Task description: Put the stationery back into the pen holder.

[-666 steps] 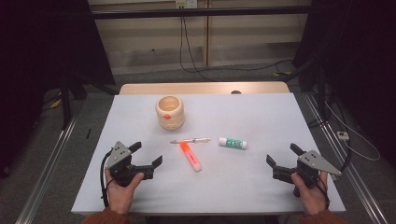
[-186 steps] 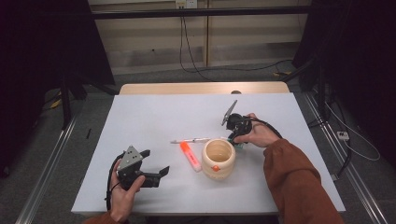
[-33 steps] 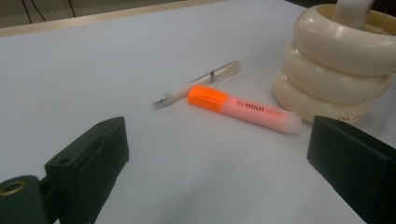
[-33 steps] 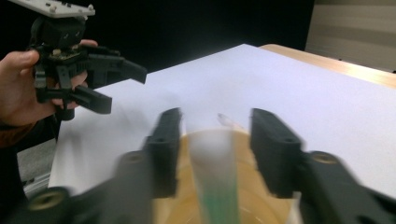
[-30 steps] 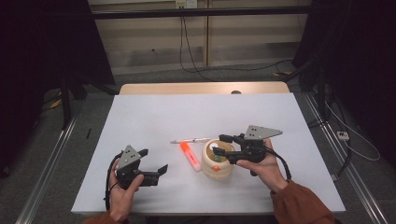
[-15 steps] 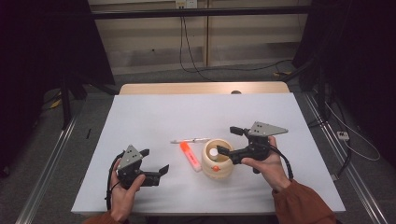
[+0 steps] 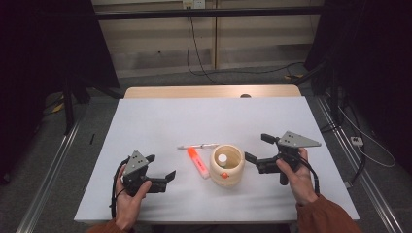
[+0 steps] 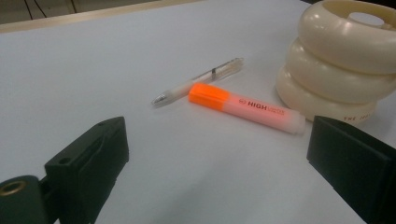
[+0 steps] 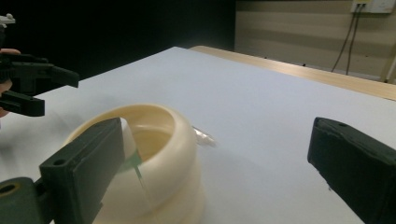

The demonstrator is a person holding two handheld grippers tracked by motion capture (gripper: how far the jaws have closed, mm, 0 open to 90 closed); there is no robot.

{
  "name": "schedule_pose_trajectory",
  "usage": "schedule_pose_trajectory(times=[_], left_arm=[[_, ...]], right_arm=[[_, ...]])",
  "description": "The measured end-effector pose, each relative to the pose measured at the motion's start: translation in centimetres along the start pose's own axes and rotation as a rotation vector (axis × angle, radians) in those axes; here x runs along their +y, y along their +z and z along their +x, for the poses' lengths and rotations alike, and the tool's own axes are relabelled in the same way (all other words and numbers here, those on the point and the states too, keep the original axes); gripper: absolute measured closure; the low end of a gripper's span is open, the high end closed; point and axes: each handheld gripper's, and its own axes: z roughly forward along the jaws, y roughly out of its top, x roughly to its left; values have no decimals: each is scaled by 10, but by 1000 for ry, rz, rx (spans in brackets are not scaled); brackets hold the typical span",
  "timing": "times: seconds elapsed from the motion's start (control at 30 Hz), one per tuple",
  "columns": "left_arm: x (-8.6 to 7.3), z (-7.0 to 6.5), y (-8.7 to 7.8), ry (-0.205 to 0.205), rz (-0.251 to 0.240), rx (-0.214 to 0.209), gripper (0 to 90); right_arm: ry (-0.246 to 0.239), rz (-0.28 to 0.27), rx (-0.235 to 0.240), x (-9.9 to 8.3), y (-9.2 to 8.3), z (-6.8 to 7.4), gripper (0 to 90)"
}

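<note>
A cream ribbed cup [image 7: 227, 170] stands at mid-table with a white-capped glue stick [image 7: 222, 158] inside it. Left of it lie an orange highlighter [image 7: 198, 162] and a clear pen [image 7: 198, 145]. My right gripper [image 7: 256, 147] hangs just right of the cup; its jaws have just been opening and now stand open, holding nothing. In the right gripper view the cup [image 9: 163, 154] sits low and left, just ahead of the jaws [image 9: 215, 140]. My left gripper [image 7: 161, 166] rests open at the front left, aimed at the highlighter [image 8: 247, 108], pen [image 8: 201, 81] and cup [image 8: 341, 60].
The white table top [image 7: 209, 116] ends in a wooden strip [image 7: 209, 92] at the far edge. The left gripper [image 9: 37, 84] shows far off in the right gripper view. Dark stands and cables surround the table.
The right gripper has drawn back to the right from above the cup, and its jaws have spread apart. The glue stick stays in the cup. The left gripper has kept still.
</note>
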Motion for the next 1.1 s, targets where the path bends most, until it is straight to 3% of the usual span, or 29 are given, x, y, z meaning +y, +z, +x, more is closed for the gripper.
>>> schedule_pose_trajectory(times=[0.47, 0.6, 0.67, 0.97, 1.1], left_arm=[[1, 0, 1, 0, -2, 3, 53], [2, 0, 0, 9, -3, 4, 54], [1, 0, 0, 5, -7, 2, 53], [4, -3, 6, 2, 0, 18, 54], [9, -8, 9, 23, 6, -11, 61]], right_arm=[[17, 6, -95, -24, -34, -7, 43], [8, 15, -147, -32, -43, -6, 50], [-8, 29, -156, -37, -46, -4, 49], [3, 31, -145, -47, -53, 1, 46], [12, 25, -150, -47, -54, -1, 46]])
